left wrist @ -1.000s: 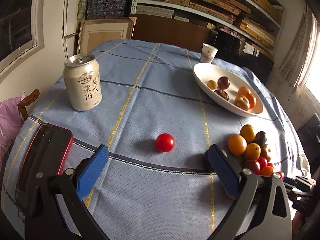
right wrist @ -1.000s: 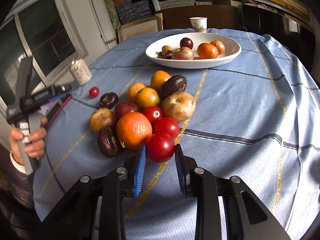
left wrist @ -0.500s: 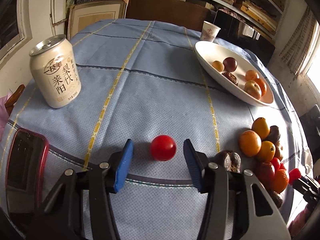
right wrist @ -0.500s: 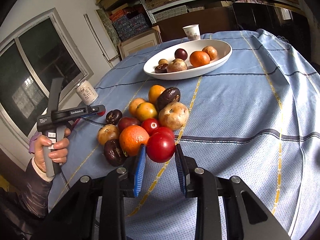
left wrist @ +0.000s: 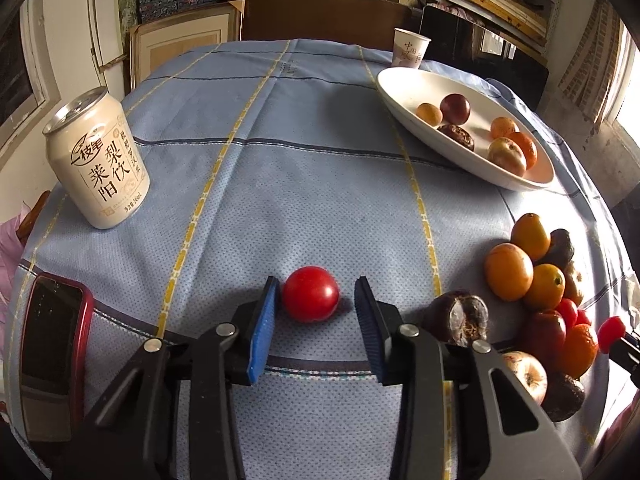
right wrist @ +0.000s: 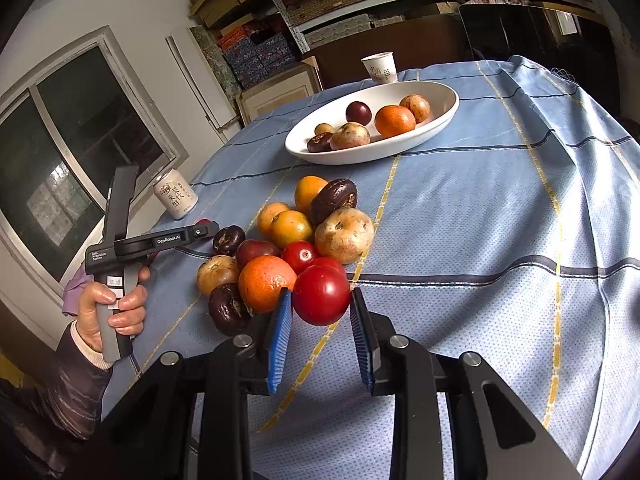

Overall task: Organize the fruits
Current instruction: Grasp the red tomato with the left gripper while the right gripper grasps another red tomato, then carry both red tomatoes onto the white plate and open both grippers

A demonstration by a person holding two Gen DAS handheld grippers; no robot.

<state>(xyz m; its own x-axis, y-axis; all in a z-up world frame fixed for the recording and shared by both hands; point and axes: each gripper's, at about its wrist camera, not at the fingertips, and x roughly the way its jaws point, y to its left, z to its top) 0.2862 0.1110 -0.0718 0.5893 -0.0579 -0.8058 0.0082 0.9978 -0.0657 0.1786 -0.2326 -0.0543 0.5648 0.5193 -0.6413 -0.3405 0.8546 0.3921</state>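
Two grippers, two red tomatoes, one white oval bowl (right wrist: 436, 118) at the far side of a table under a blue checked tablecloth (left wrist: 320, 184).

Left gripper (left wrist: 316, 308): jaws closing around a lone tomato (left wrist: 311, 293) that sits on the cloth, apart from the heap. The left pad is just beside or touching the fruit; a gap shows at the right pad, so no grip yet.

Right gripper (right wrist: 320, 312): clenched on a larger tomato (right wrist: 321, 295), pads pressing both flanks, held at the near edge of the heap.

Bowl contents, right wrist view: five or six fruits, among them an orange (right wrist: 395, 121), a dark plum-like fruit (right wrist: 358, 112) and a pale brown round fruit (right wrist: 350, 136). Placed stock, counted as done.

Fruit heap (right wrist: 296, 236), loose on the cloth between bowl and grippers: about a dozen pieces, including oranges, tomatoes, dark wrinkled fruits and a large tan fruit. Outstanding.

Non-task items: drink can (left wrist: 98, 160), paper cup (left wrist: 410, 48) behind the bowl, red-cased phone (left wrist: 52, 356) at the left edge.

Progress, judged: early, roughly a third sorted. Most of the fruit remains outside the bowl, and both tomatoes have yet to travel.
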